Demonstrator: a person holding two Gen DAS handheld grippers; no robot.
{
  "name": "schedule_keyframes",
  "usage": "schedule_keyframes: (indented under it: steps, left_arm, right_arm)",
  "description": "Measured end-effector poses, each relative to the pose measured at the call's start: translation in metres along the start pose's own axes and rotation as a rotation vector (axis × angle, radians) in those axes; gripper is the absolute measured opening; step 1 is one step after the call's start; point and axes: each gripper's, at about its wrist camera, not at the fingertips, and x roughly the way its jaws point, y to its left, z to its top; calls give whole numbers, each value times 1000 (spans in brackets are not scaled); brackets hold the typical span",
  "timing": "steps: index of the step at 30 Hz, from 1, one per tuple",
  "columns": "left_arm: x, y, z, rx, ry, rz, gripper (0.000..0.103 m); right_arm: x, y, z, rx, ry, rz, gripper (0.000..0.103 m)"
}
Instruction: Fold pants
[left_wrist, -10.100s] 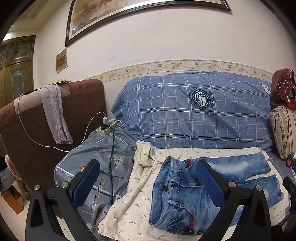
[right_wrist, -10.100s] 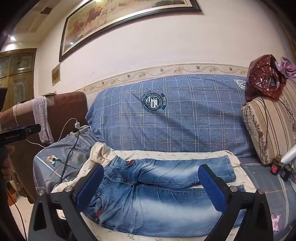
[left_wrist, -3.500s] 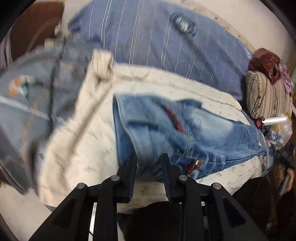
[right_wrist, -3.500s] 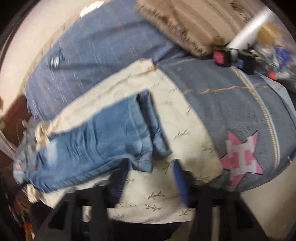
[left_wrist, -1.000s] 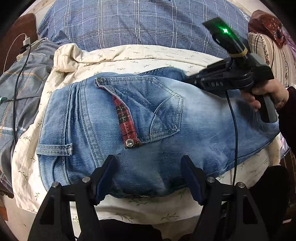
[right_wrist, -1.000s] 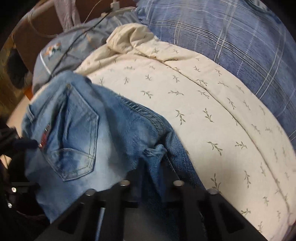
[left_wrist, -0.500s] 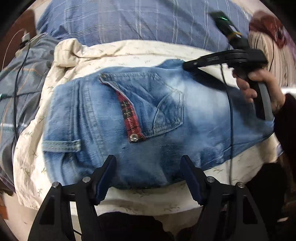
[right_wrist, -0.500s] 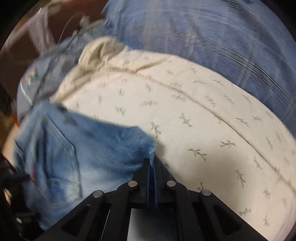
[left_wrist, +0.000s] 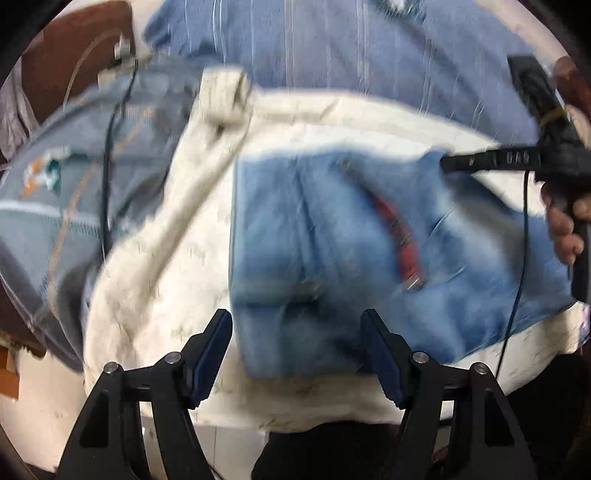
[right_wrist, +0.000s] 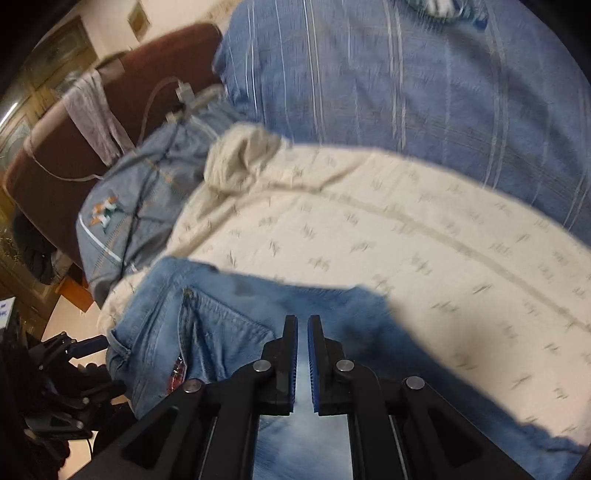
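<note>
Blue plaid fabric-covered sofa back (right_wrist: 424, 74) across the rear of both views; both frames motion-blurred. Cream leaf-print cotton sheet (right_wrist: 369, 229) spread over the seat, bunched at its far left corner. Grey-blue quilted cover (left_wrist: 74, 177) to the left with a black cable (left_wrist: 107, 166) trailing over it.

Faded blue denim pants (left_wrist: 332, 251) lying on the cream sheet near its front edge, already doubled into a compact block; back pocket and red plaid trim strip (left_wrist: 399, 236) facing up.

Right gripper (right_wrist: 303, 354): jaws drawn nearly together, narrow slit between the blue pads, a layer of denim pinched there. Seen from the left wrist view as a black tool (left_wrist: 491, 160) at the far right corner of the block, bare hand (left_wrist: 565, 229) on its handle.

Left gripper (left_wrist: 297, 354): jaws spread wide, nothing held, hovering just short of the near edge of the denim block, pads straddling its left-hand portion.

Step in hand, judged: carrying the pinched layer across to complete the fold. To do well: keep pinch firm until layer lies flat; draw fabric taut, low over the block; align edges with the layer beneath before release; use the free left gripper to pin the near edge against sliding on the loose sheet. Risk: sheet dragging along, fold skewing.
</note>
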Motion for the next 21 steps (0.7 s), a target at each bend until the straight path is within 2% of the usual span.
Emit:
schedule_keyframes:
  steps: [2, 5, 6, 9, 12, 15, 18, 21]
  left_arm:
    - [12, 8, -6, -35, 30, -43, 74]
    - [24, 19, -12, -76, 57, -85, 75]
    - [24, 20, -11, -79, 59, -89, 75]
    - [14, 20, -7, -69, 47, -80, 74]
    - [-6, 16, -1, -36, -1, -57, 74]
    - [-33, 1, 9, 1, -84, -84, 74]
    - [-48, -30, 17, 61, -130, -137, 74]
    - [-41, -66, 22, 131, -125, -160, 74]
  right_arm:
    - [26, -1, -1, 20, 38, -52, 6]
    - [51, -11, -2, 43, 43, -132, 7]
    - [58, -16, -1, 61, 35, -140, 7]
    - [53, -26, 3, 139, -2, -92, 7]
    - [14, -32, 0, 167, -102, -78, 7]
    - [-36, -56, -16, 209, -165, -56, 7]
    - [-77, -83, -39, 245, -168, -63, 7]
    - [-107, -109, -70, 279, -144, -87, 7]
